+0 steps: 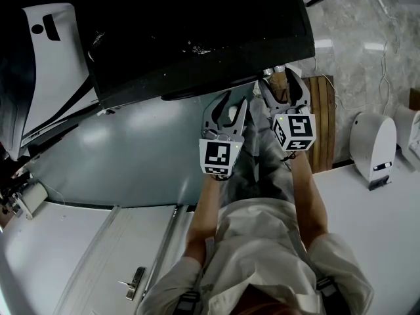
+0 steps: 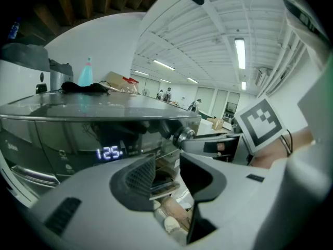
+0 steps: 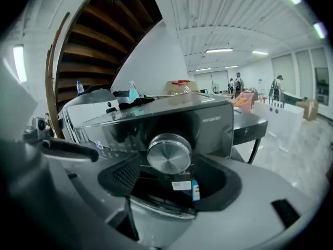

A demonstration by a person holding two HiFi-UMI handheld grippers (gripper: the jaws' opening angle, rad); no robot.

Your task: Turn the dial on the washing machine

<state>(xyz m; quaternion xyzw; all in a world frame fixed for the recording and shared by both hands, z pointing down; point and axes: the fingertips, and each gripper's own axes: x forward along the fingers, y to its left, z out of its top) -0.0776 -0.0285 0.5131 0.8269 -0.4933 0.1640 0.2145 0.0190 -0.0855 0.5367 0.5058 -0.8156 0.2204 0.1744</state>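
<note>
Dial (image 3: 169, 153), a round brushed-metal knob, sits on the dark control panel of the washing machine (image 1: 197, 38), at the centre of the right gripper view and directly ahead of that tool. The right gripper (image 1: 284, 87) is presented square to the knob, one jaw to either side of it; the jaws stand wide apart and neither pad is seen pressing on the rim, so there is no grip at present. This placement is judged to suit closing on the rim and rolling the tool to turn it. A small label (image 3: 182, 185) shows just below the knob, between the jaws. The left gripper (image 2: 166, 171) is held beside the right one, toward the lower middle of the head view, its fingers parted with nothing between them; it appears to be kept clear of the work. From its view the panel's lit display (image 2: 110, 152) shows at centre left, with the knob to its right. On the machine's lid, at upper left of that view, rest a dark cloth (image 2: 83, 87) and a blue-green bottle (image 2: 86, 73), well away from the panel. Whether the knob has been turned cannot be told.
</note>
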